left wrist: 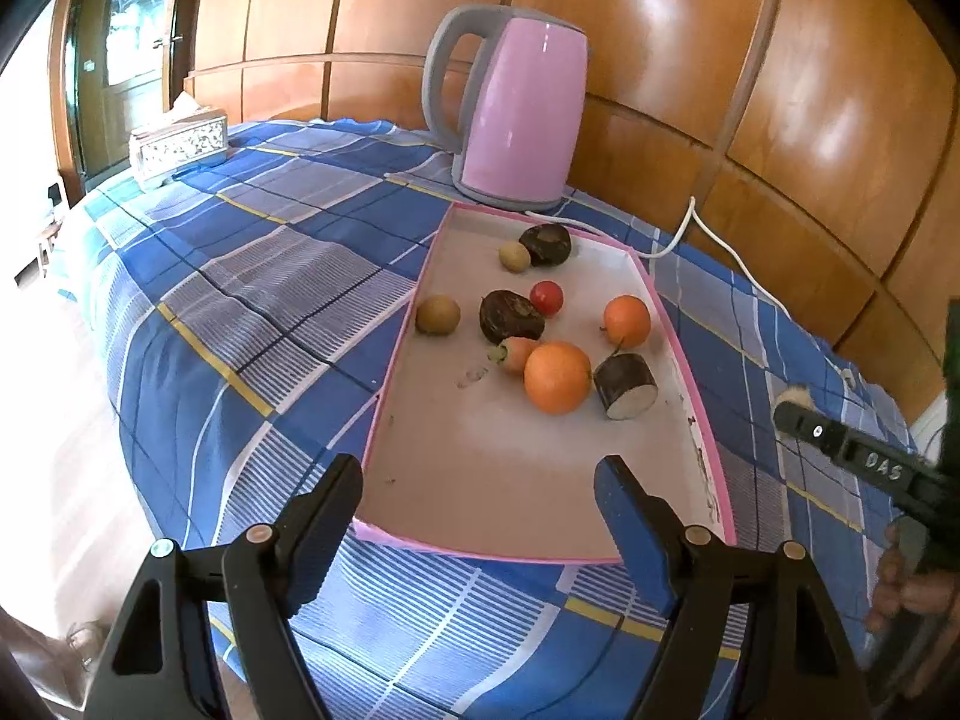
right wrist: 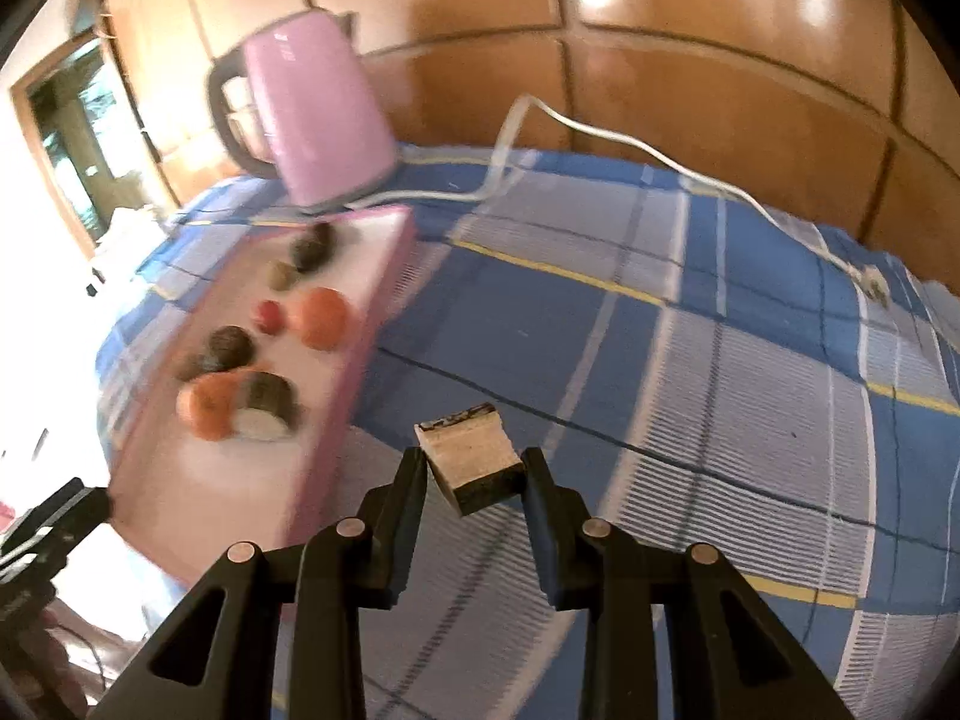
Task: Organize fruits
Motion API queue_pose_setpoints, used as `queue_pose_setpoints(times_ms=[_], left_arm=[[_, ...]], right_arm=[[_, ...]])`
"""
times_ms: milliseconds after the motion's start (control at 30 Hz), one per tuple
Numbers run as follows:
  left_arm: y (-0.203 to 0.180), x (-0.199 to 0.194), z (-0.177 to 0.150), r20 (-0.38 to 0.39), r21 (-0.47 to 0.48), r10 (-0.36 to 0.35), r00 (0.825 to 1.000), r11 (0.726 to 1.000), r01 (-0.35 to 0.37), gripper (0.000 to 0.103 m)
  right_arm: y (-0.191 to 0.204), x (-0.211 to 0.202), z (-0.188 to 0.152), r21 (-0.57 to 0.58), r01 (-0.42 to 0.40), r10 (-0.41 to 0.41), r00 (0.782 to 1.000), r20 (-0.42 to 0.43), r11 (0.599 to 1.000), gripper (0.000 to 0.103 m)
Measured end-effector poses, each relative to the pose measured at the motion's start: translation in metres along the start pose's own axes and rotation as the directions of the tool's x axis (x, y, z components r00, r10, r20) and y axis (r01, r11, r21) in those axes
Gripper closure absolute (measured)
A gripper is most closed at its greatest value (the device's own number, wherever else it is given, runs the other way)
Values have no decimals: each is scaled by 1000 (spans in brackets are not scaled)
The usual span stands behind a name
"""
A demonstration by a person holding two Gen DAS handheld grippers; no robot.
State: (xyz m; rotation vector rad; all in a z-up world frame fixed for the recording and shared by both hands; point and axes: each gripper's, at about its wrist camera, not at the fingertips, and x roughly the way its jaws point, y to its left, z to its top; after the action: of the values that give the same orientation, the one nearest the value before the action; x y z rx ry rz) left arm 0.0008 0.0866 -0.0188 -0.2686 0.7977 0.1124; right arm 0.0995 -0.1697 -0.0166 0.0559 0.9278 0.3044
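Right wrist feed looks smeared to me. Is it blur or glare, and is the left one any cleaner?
Right wrist view: motion blur smears the tray and kettle, while the held chunk stays sharp. Left wrist view: crisp on the tray fruit; glare patches on the wood panelling, blown-out white at the left edge.

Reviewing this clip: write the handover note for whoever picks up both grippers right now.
Left gripper: open, empty, over the near end of the pink tray.
Right gripper: shut on a cut dark-skinned chunk, held above the checked cloth, right of the tray.
In the tray: two oranges, a tomato, a small carrot, dark roots and more.
One brownish fruit sits at the tray's left rim.
Left: place the held chunk.
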Motion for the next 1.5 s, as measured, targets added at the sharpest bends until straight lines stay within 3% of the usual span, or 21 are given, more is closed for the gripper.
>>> queue_pose_setpoints(times_ms=[300,700,867,1067,1233,1500], left_arm=[[14,-2,4,16,-45,21,1000,999,-21,22],[47,-1,16,32,-142,91,995,986,-85,22],[49,2,16,30,-143,98,995,985,-92,21],[44,5,14,14,-124,94,996,988,-91,21],[38,5,12,13,-102,89,996,991,-87,21],[29,3,9,15,-74,82,997,994,-81,19]], right_arm=[[55,-14,15,-109,-105,110,993,34,988,72],[113,5,10,-221,-247,239,969,-63,944,72],[134,11,2,-260,-322,298,946,-128,910,72],[138,30,-7,-269,-283,246,956,-162,921,71],[140,33,-5,-296,-219,188,973,-131,930,71],[133,26,-10,-277,-185,162,981,-104,943,71]])
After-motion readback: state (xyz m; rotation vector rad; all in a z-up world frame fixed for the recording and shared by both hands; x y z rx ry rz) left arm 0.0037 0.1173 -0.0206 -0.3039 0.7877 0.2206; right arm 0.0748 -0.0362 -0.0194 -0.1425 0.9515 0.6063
